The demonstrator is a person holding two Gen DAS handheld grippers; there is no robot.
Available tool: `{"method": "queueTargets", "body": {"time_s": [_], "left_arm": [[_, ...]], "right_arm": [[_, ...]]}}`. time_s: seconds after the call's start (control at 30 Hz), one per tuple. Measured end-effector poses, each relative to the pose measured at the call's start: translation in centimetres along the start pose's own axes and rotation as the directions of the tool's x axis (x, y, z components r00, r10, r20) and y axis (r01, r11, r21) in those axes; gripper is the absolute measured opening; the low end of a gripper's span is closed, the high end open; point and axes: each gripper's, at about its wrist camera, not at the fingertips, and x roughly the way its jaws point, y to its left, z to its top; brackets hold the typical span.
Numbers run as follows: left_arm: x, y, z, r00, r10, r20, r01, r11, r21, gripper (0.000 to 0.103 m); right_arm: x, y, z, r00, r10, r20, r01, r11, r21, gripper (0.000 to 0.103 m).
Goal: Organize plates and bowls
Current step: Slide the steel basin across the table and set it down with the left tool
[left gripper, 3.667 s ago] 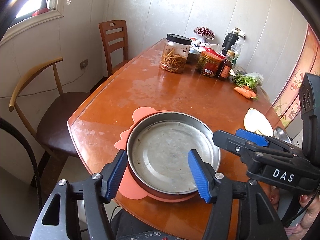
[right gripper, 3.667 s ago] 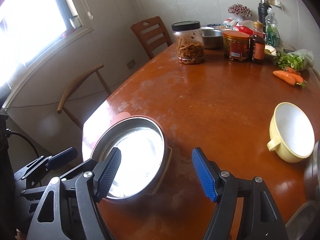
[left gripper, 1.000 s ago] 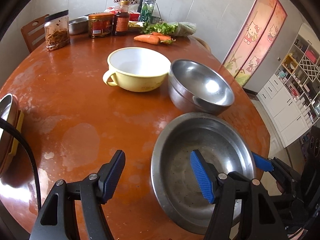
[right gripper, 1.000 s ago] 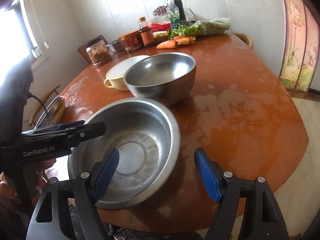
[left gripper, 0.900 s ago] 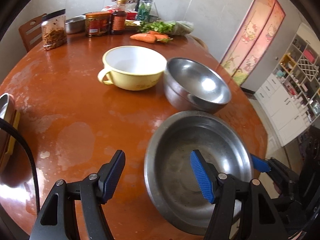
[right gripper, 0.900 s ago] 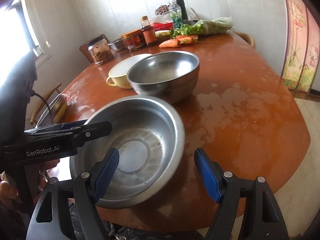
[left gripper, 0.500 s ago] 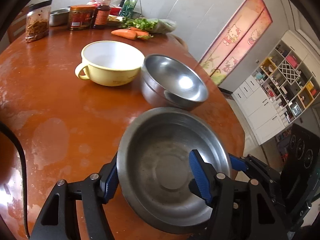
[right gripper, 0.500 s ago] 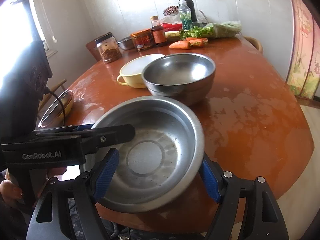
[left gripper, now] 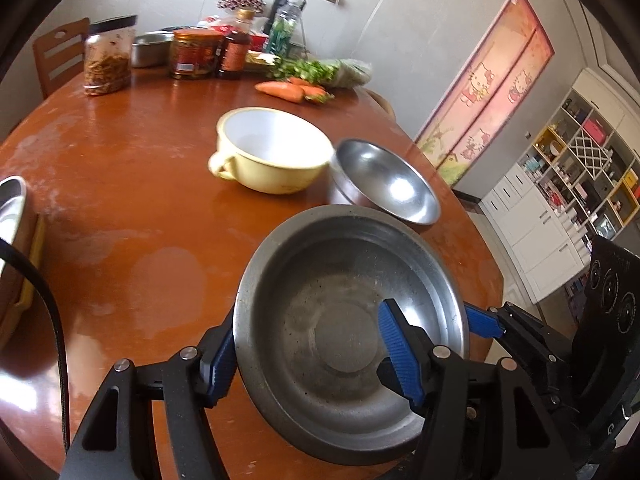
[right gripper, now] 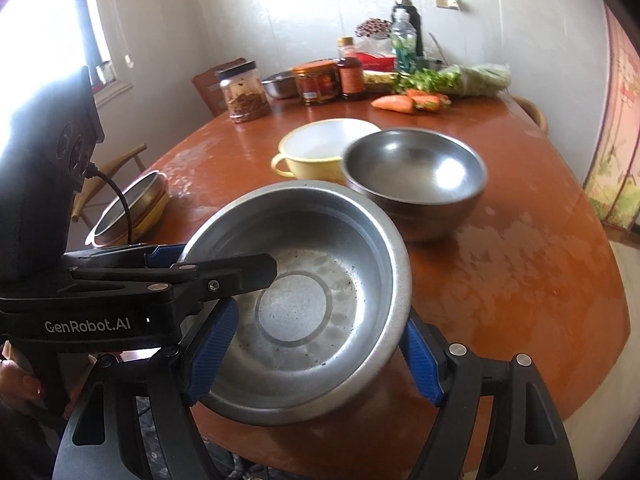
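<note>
The big round reddish-brown wooden table takes up most of both views. The wide shallow steel dish sits at its near edge, tipped up a bit toward the cameras, with both tools on it.

What matters for the next move, I reckon, is that the stack of a steel plate on orange and yellow plates lies off to the left of the dish at the table's left edge. That puts the left hand nearer to it. The deep round steel bowl and the pale yellow handled bowl lie straight beyond the dish, touching or nearly touching each other.

The left gripper straddles the dish's left wall, one blue pad outside and one inside, and looks clamped on it. The right gripper straddles the right wall the same way, but I can't tell if it's actually squeezing.

The only readable writing is "GenRobot.AI" in white on the left gripper's body. The jar labels are too blurry.
</note>
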Motion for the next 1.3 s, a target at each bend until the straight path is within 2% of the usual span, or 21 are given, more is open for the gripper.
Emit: {"method": "queueTargets", "body": {"time_s": [0.23, 0.5, 0.6, 0.83, 1.3], "left_arm": [[-2.2, 2.9, -0.3, 0.998, 0.043, 0.038, -0.041, 0.998, -0.048, 0.065], [-2.6, 5.5, -1.2, 0.997, 0.074, 0.024, -0.072, 0.995, -0.071, 0.065], [-2.4, 6.0, -1.3, 0.997, 0.077, 0.017, -0.076, 0.994, -0.081, 0.065], [-2.0, 6.6, -1.3, 0.997, 0.071, 0.008, -0.07, 0.995, -0.066, 0.065], [-1.2, 6.7, -0.7, 0.998, 0.062, 0.001, -0.062, 0.997, -0.054, 0.065]], "right_arm": [[1.2, 3.1, 1.3, 0.999, 0.041, 0.001, -0.041, 0.996, -0.073, 0.08], [3.5, 5.6, 1.6, 0.996, 0.071, -0.047, -0.075, 0.993, -0.095, 0.08], [4.1, 6.2, 1.6, 0.996, 0.059, -0.06, -0.065, 0.992, -0.111, 0.08], [5.0, 6.1, 1.7, 0.993, 0.071, -0.092, -0.078, 0.993, -0.085, 0.08], [5.8, 5.7, 1.9, 0.994, 0.046, -0.099, -0.055, 0.994, -0.089, 0.08]]}}
